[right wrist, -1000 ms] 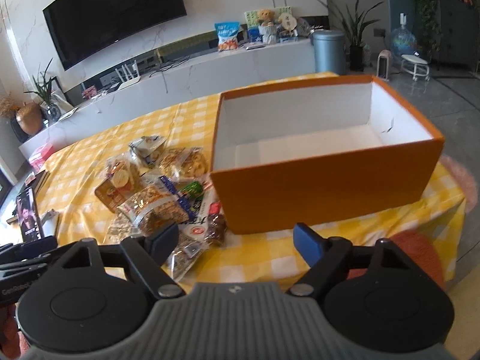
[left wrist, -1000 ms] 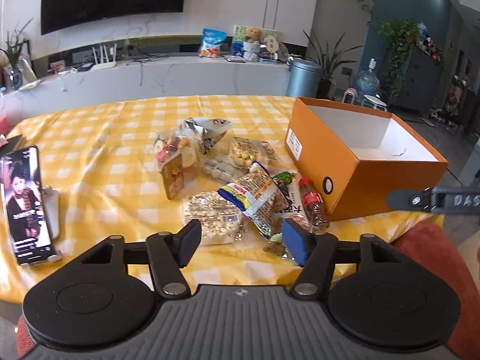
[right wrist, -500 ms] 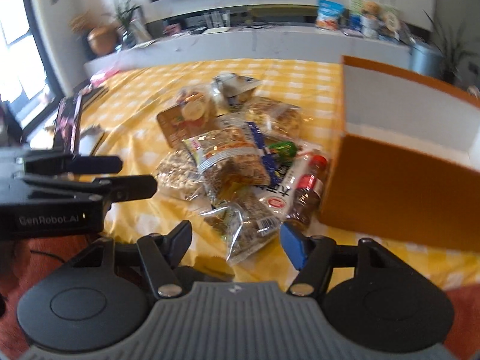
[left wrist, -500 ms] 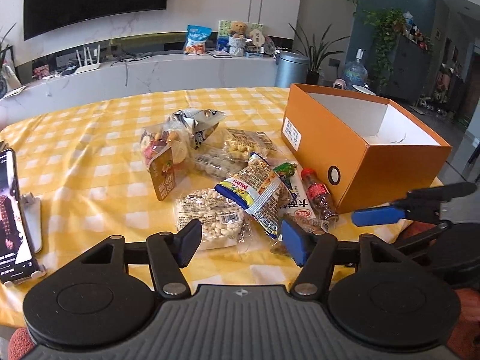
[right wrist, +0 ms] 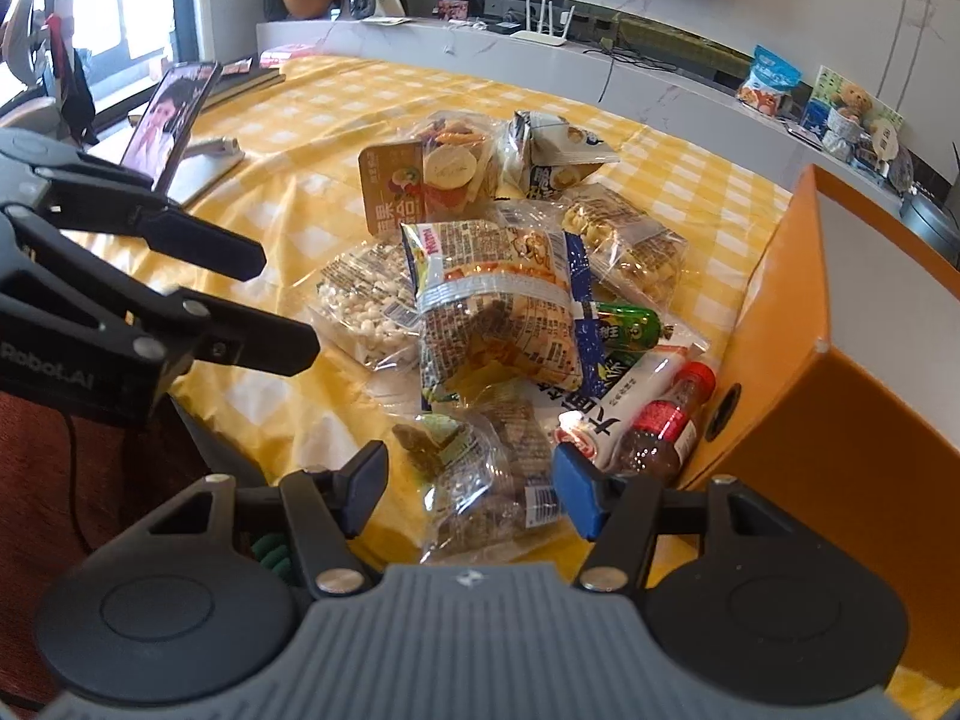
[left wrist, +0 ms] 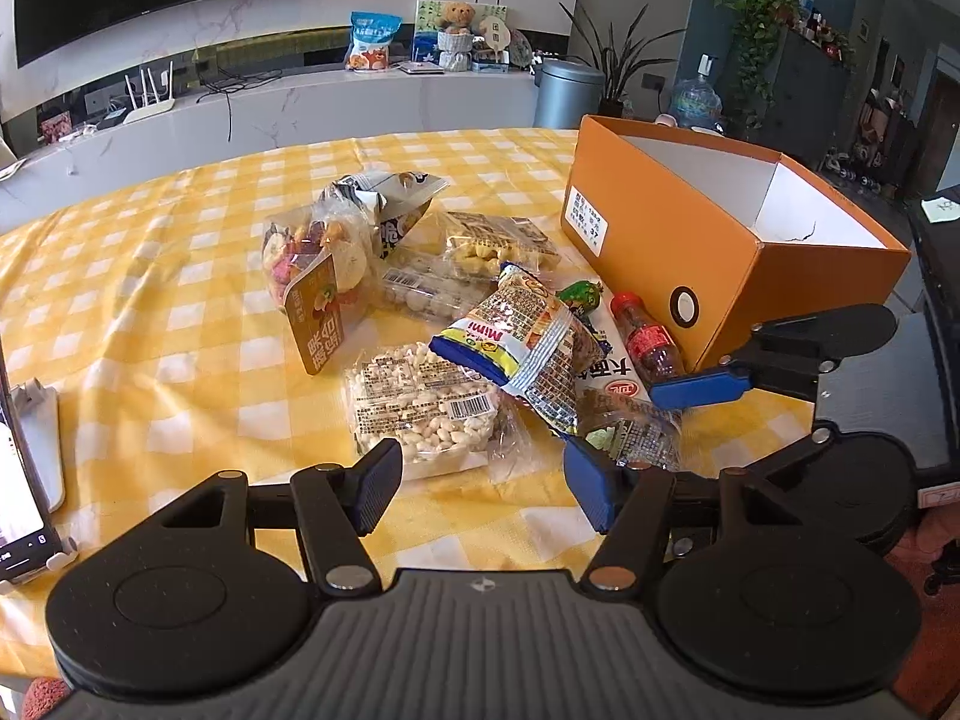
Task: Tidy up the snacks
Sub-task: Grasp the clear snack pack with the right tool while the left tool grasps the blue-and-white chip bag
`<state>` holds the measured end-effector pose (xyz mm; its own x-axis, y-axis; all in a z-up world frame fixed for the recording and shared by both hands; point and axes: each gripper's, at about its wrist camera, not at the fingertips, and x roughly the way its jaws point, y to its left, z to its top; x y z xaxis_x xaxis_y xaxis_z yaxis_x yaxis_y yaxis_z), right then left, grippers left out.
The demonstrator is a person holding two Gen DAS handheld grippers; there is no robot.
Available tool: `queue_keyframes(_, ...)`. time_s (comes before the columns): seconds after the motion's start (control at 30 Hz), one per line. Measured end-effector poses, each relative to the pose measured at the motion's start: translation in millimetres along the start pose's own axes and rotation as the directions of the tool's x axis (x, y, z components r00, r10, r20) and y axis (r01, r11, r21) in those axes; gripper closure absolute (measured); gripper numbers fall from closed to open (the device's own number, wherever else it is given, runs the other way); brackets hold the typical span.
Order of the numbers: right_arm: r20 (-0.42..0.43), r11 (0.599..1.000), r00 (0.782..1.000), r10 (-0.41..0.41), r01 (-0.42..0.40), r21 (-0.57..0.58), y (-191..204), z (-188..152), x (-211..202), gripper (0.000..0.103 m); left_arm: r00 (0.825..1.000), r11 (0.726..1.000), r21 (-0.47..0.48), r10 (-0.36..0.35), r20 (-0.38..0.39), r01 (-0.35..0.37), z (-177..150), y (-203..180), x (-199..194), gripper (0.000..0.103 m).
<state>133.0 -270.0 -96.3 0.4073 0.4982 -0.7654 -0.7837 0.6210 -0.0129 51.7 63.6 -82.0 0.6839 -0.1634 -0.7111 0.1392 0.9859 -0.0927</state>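
Left gripper (left wrist: 482, 489) is hanging over the near edge of the surface (left wrist: 150, 330), which is wearing a yellow checked cloth. Its jaws are standing apart and nothing is sitting between them. Just past them, a clear pack of white puffs (left wrist: 420, 405) is lying flat. A blue and yellow chip bag (left wrist: 522, 348) is leaning on top of it. Behind those, more snack bags are lying in a heap (all touching each other). A small bottle with a red cap (left wrist: 648, 339) is lying right beside the orange box (left wrist: 690, 252), which is standing open. The right gripper (left wrist: 708, 387) is poking in from the right side.

Right gripper (right wrist: 471, 489) is looking down at the same heap from the other side. Its jaws have just been closing, but they are spread, one on each side of a crinkly clear snack pack (right wrist: 486, 480), and the pads are not squeezing it. The little bottle (right wrist: 666, 426) is lying beside the orange box (right wrist: 840, 450). The left gripper (right wrist: 282, 306) is reaching in from the left. A phone (right wrist: 174, 120) is standing up farther back.
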Motion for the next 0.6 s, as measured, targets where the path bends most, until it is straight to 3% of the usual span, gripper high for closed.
queue_keyframes(0.27, -0.018, 1.0, 1.0, 0.008, -0.008, -0.003, -5, 4, 18, 0.042, 0.999, 1.0, 0.01, -0.002, -0.038, 0.002, 0, -2, 14, 0.029)
queue_keyframes(0.6, -0.021, 0.999, 0.999, 0.025, -0.024, 0.035, -5, 5, 25, 0.054, 0.999, 1.0, -0.002, -0.002, -0.047, 0.002, 0, 1, 18, 0.027)
